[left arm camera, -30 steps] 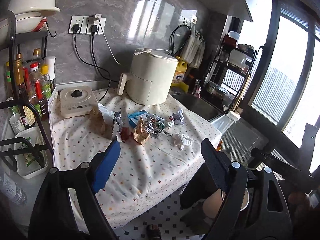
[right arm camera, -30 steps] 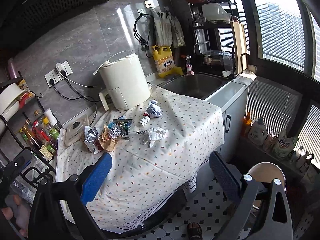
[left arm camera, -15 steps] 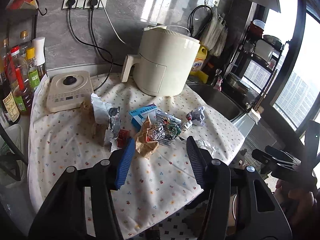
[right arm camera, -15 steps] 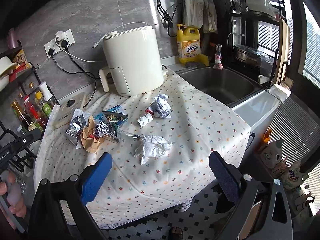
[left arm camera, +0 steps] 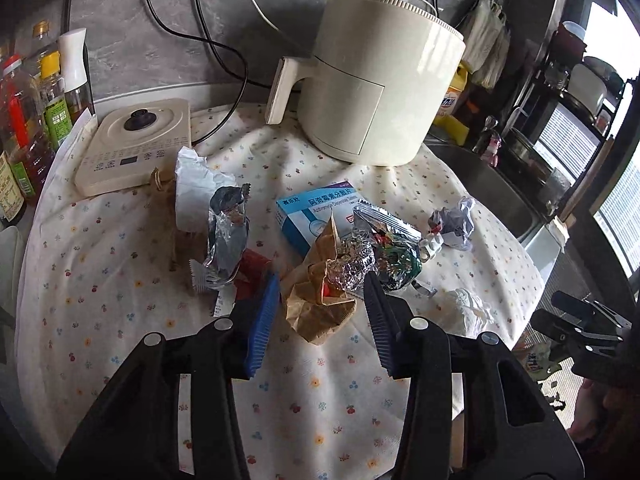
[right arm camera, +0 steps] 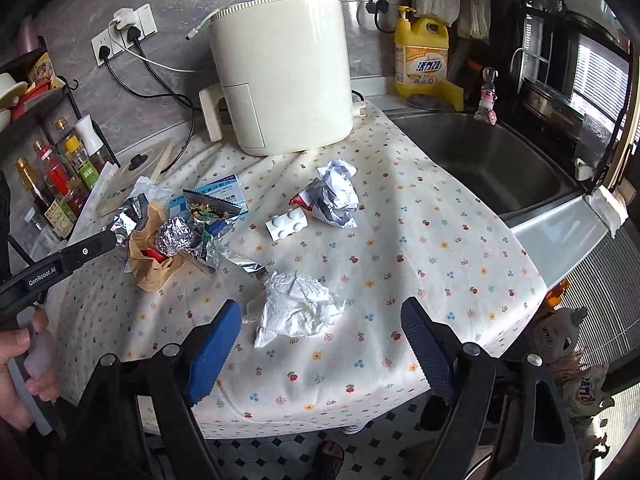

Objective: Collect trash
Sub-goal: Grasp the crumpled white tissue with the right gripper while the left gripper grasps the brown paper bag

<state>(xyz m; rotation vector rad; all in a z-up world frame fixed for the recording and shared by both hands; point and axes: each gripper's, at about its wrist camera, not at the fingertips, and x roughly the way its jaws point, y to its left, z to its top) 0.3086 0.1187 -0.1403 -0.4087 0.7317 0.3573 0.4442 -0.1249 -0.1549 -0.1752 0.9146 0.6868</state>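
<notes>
while both grippers hang over the flowered tablecloth, the scene reads so:

left wrist view
- left gripper [left arm camera: 320, 292]: low centre of the frame, jaws part spread and just been closing; the crumpled brown paper bag [left arm camera: 320, 304] sits between them, and i cannot tell whether the pads touch it.
- foil ball [left arm camera: 352, 260]: on top of the bag, just above the fingertips.
- blue medicine box [left arm camera: 316, 212]: centre of the frame, behind the bag.
- silver wrapper [left arm camera: 226, 236]: left of centre, beside a red scrap [left arm camera: 252, 266].
- green foil packet [left arm camera: 390, 248]: right of the foil ball, touching it.
- crumpled grey paper [left arm camera: 454, 222]: right of centre.
- white tissue [left arm camera: 468, 306]: lower right, near the cloth's edge.
- air fryer [left arm camera: 376, 76]: upper centre, cream coloured.
- tablecloth [left arm camera: 120, 280]: covers the counter.

right wrist view
- right gripper [right arm camera: 320, 344]: bottom centre, jaws spread wide and just been closing a little; the white tissue [right arm camera: 298, 308] lies between the fingertips, clear of both pads.
- left gripper [right arm camera: 120, 236]: comes in from the left edge, its tip at the brown paper bag [right arm camera: 154, 264].
- hand [right arm camera: 24, 356]: lower left edge, around the left tool's handle.
- white brick-shaped piece [right arm camera: 287, 226]: centre, just beside the crumpled grey paper [right arm camera: 334, 196].
- sink [right arm camera: 492, 160]: right of the frame.
- yellow detergent bottle [right arm camera: 422, 56]: upper right of centre.
</notes>
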